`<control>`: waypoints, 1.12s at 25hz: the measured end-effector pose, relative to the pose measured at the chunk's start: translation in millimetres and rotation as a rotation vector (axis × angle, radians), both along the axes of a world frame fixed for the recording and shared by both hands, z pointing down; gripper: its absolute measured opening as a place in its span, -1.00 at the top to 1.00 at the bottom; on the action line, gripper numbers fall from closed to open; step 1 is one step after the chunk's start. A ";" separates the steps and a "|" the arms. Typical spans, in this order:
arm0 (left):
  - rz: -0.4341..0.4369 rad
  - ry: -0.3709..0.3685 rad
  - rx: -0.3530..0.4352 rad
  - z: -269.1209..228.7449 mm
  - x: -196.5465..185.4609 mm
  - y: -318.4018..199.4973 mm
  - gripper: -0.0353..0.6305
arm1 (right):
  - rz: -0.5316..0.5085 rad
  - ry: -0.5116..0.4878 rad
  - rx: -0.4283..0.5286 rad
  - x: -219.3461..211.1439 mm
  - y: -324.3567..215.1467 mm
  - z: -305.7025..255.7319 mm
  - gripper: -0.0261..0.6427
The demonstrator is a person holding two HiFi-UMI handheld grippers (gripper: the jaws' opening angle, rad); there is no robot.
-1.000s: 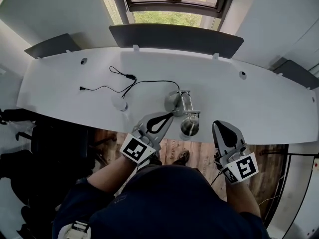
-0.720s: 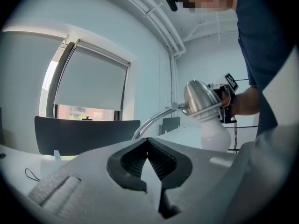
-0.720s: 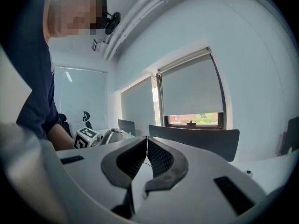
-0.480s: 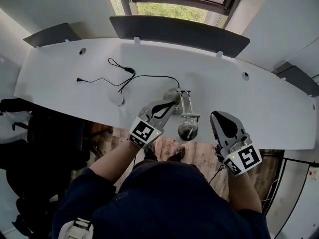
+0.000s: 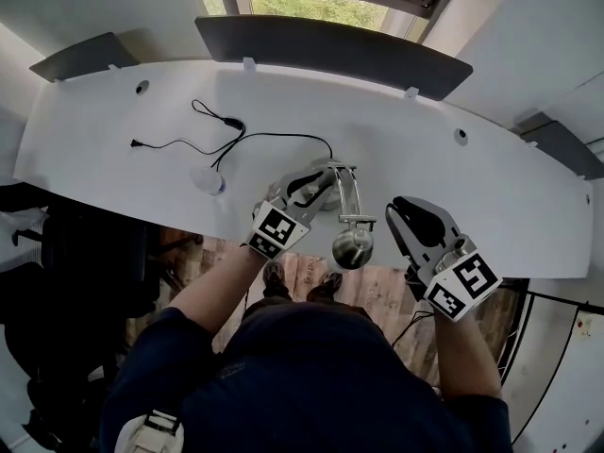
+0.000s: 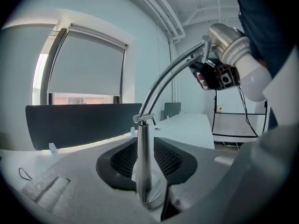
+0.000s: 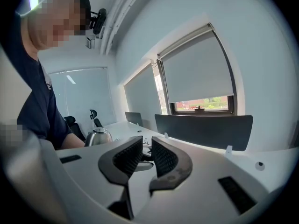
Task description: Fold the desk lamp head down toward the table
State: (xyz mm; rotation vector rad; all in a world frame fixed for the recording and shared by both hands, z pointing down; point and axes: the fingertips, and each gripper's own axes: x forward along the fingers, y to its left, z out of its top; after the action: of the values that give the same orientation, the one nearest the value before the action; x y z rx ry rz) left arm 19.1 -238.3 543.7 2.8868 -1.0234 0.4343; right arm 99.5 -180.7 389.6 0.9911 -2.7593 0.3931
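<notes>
desk lamp (image 5: 345, 199): chrome | post (image 6: 144, 167) upright, near table (image 5: 453, 182) front edge | arm (image 6: 169, 74) curved | head (image 5: 352, 247) raised

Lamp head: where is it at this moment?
In the head view the lamp head sits right of centre, over the desk's near edge, at the near end of the lamp's curved arm.

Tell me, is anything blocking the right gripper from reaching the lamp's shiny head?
Nothing visible does. The right gripper, its empty jaws having just been opening, sits beside the lamp head with only open air between them.
</notes>
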 end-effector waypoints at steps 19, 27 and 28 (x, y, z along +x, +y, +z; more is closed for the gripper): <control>0.079 -0.051 0.084 6.1 27.5 -23.5 0.49 | -0.210 -0.207 -0.739 -35.4 -10.6 32.8 0.54; 0.094 -0.068 0.126 6.4 31.4 -26.6 0.49 | -0.299 -0.298 -0.913 -50.5 -4.3 32.7 0.51; 0.097 -0.070 0.129 6.4 32.2 -26.6 0.49 | -0.307 -0.301 -0.916 -50.8 -4.7 33.2 0.51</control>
State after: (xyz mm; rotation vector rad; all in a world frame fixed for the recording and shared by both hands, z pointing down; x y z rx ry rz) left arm 51.2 -265.0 550.0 3.0665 -0.9578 0.4958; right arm 48.7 -185.4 422.8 0.2813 -2.3970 1.6380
